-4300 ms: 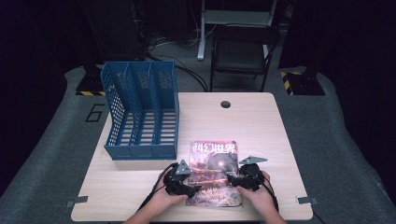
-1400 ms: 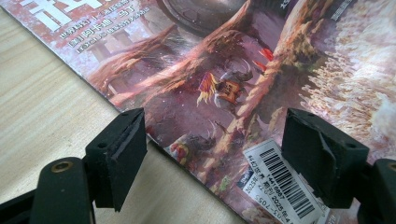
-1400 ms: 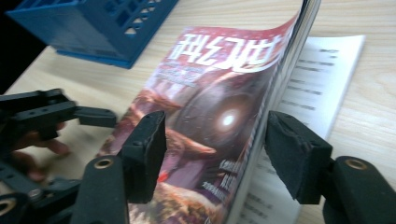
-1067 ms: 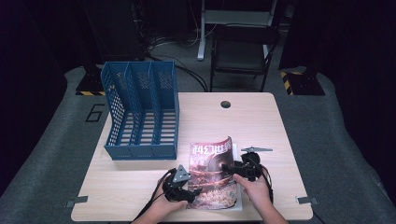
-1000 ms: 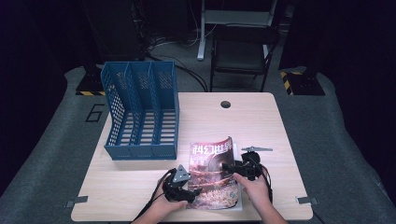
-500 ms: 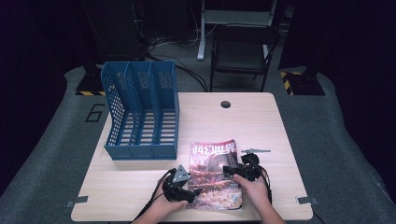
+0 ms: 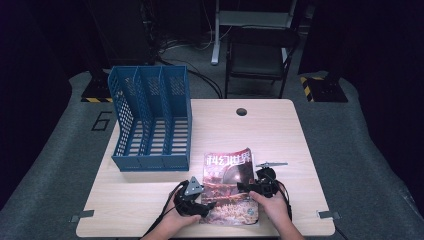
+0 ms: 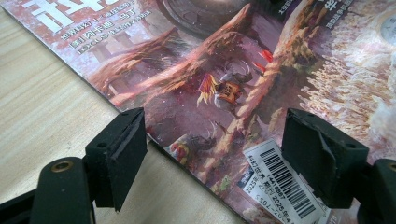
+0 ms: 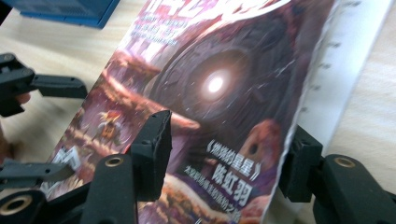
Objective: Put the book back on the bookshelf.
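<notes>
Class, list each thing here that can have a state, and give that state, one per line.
Magazine: closed, cover up, right edge lifted off the table.
Blue file rack: upright, all three slots empty.
Left gripper: open, jaws astride the magazine's edge.
Right gripper: open, one jaw over the cover, the other past the page edge.

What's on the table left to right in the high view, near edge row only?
left gripper → magazine → right gripper. The gripper tips overlap the magazine's edges, so this order goes by their bodies.
</notes>
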A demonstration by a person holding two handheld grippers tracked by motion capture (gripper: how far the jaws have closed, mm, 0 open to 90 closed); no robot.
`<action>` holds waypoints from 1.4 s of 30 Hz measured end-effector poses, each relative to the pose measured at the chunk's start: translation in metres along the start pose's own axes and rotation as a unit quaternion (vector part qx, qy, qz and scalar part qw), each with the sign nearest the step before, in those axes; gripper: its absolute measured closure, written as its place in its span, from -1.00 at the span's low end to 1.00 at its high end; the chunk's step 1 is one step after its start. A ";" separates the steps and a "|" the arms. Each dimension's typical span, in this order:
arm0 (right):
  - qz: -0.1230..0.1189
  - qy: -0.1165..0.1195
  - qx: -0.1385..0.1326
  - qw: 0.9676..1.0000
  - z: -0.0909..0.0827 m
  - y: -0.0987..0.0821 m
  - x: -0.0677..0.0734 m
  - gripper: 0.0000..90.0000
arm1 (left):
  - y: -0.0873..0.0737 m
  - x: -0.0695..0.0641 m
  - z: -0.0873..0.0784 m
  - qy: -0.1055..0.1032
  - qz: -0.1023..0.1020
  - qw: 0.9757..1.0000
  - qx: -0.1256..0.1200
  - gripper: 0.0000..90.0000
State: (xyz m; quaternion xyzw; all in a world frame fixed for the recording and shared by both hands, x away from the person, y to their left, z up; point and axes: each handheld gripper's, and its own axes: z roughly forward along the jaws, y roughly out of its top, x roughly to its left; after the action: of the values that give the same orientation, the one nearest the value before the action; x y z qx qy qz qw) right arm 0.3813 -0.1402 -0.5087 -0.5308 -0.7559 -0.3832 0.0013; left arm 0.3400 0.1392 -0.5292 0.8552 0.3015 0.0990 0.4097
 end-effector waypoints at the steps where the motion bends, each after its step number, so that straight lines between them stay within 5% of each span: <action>1: -0.004 0.002 0.002 1.000 0.001 0.000 0.001 0.01 | 0.000 0.000 0.000 0.000 0.000 1.000 0.000 -0.51; 12: -0.018 0.000 0.001 1.000 0.002 -0.002 0.003 0.05 | 0.000 0.001 0.000 -0.004 0.002 1.000 0.001 -0.51; 19: -0.023 -0.005 0.005 1.000 0.001 -0.001 -0.001 0.35 | 0.001 0.001 0.000 -0.005 -0.001 1.000 0.003 -0.51; 28: 0.000 0.023 0.010 1.000 -0.001 -0.003 -0.005 0.69 | 0.002 0.002 0.000 -0.006 -0.006 1.000 0.004 -0.49; 42: -0.022 0.003 -0.022 1.000 -0.006 -0.008 0.008 0.90 | 0.005 0.008 -0.002 -0.014 -0.013 1.000 0.013 -0.33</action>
State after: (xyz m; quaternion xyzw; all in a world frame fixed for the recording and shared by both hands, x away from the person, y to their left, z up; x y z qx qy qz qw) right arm 0.3690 -0.1386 -0.5065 -0.5130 -0.7586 -0.4013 -0.0169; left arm 0.3481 0.1429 -0.5246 0.8577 0.3079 0.0777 0.4044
